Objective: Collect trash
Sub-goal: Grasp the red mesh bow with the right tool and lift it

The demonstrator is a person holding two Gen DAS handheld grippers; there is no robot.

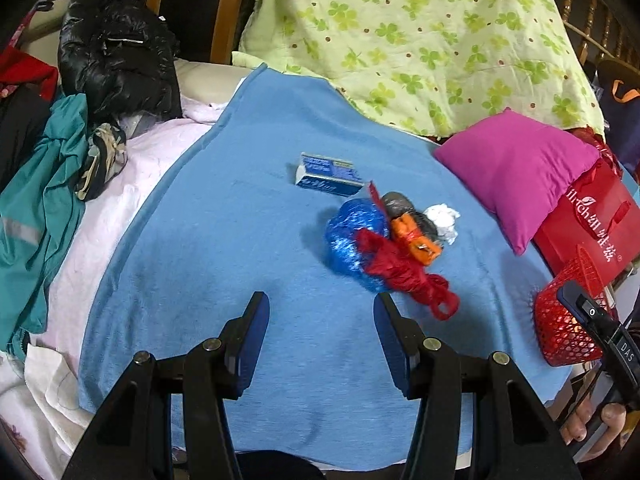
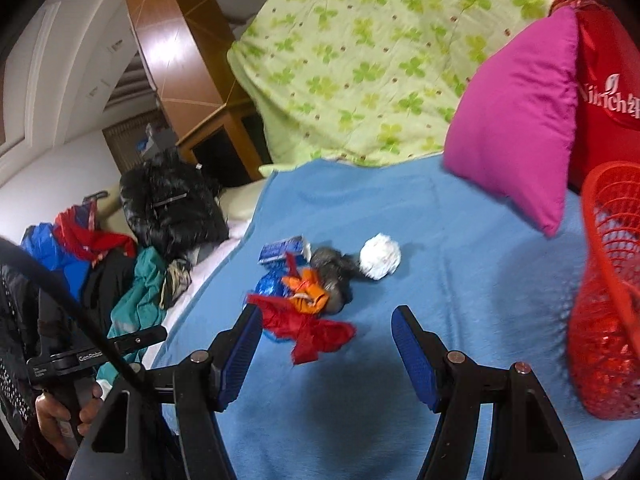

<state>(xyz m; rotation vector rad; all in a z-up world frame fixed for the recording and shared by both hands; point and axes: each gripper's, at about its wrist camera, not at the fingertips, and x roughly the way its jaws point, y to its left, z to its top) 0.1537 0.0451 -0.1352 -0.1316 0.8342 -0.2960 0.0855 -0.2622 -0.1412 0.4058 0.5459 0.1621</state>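
Note:
A small heap of trash lies on the blue blanket [image 1: 224,264]: a blue carton [image 1: 328,174], a shiny blue wrapper [image 1: 352,232], a red net bag [image 1: 400,272], an orange wrapper [image 1: 416,240], a dark grey bag [image 1: 396,204] and a white paper ball [image 1: 442,218]. My left gripper [image 1: 320,312] hovers open just short of the heap, nothing between its fingers. In the right wrist view my right gripper [image 2: 326,320] is open too, its fingertips right before the red net bag [image 2: 312,328], with the white paper ball [image 2: 380,256] farther back. A red mesh basket [image 2: 608,280] stands at the right.
A magenta pillow [image 1: 516,168] and a red paper bag [image 1: 592,216] lie right of the heap. A green clover quilt [image 1: 420,40] is piled behind. Clothes and a black jacket [image 1: 112,52] crowd the left side. A hand [image 1: 596,424] shows at the right edge.

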